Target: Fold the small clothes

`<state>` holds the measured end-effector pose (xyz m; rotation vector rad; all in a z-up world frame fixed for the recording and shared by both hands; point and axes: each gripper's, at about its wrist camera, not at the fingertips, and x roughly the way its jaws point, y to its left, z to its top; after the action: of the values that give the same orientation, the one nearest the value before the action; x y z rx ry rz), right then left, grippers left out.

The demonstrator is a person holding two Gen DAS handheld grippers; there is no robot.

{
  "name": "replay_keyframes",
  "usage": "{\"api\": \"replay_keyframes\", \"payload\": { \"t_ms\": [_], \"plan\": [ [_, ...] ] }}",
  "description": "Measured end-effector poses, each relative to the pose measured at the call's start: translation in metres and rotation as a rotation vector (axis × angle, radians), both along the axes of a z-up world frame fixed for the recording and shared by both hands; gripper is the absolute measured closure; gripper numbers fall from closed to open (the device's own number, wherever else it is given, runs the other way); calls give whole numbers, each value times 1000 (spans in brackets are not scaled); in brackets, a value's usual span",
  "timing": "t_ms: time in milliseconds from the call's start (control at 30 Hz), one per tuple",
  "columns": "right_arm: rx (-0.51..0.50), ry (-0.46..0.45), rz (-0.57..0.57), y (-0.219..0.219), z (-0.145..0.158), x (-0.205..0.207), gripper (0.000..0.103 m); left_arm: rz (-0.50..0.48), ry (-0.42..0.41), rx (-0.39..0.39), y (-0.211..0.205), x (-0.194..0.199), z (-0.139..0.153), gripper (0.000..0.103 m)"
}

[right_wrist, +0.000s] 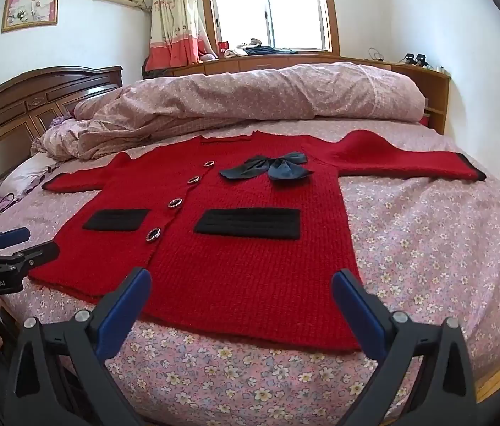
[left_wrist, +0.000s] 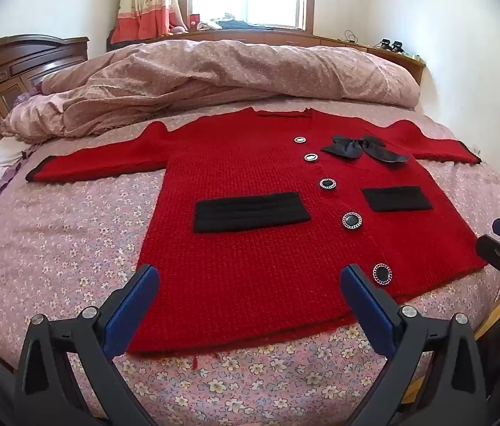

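The red knit cardigan [left_wrist: 250, 220] lies flat, front up and sleeves spread, near the bed's [left_wrist: 72, 248] foot edge, its hem toward us. We judge it soft, limp and fairly thick, so it should drape when lifted; the hem corners or cuffs look best to pinch, clear of the hard ringed buttons [left_wrist: 352, 220] and loose satin bow [left_wrist: 363, 147]. Our left gripper [left_wrist: 250, 284] and right gripper [right_wrist: 242, 284] hover wide apart, holding nothing.

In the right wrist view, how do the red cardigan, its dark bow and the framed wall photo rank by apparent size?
1. Red cardigan, clearly largest.
2. Dark bow and framed photo look comparable; the photo hangs much farther away, so unranked.
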<state>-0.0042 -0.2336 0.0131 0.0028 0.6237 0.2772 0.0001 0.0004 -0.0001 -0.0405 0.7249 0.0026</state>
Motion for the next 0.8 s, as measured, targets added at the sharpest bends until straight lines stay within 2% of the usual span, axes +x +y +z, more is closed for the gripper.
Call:
{"api": "replay_keyframes", "payload": {
  "t_ms": [800],
  "plan": [
    [15, 4, -6, 3, -4, -2, 0, 3, 5, 4, 2, 1, -3, 4]
  ]
}}
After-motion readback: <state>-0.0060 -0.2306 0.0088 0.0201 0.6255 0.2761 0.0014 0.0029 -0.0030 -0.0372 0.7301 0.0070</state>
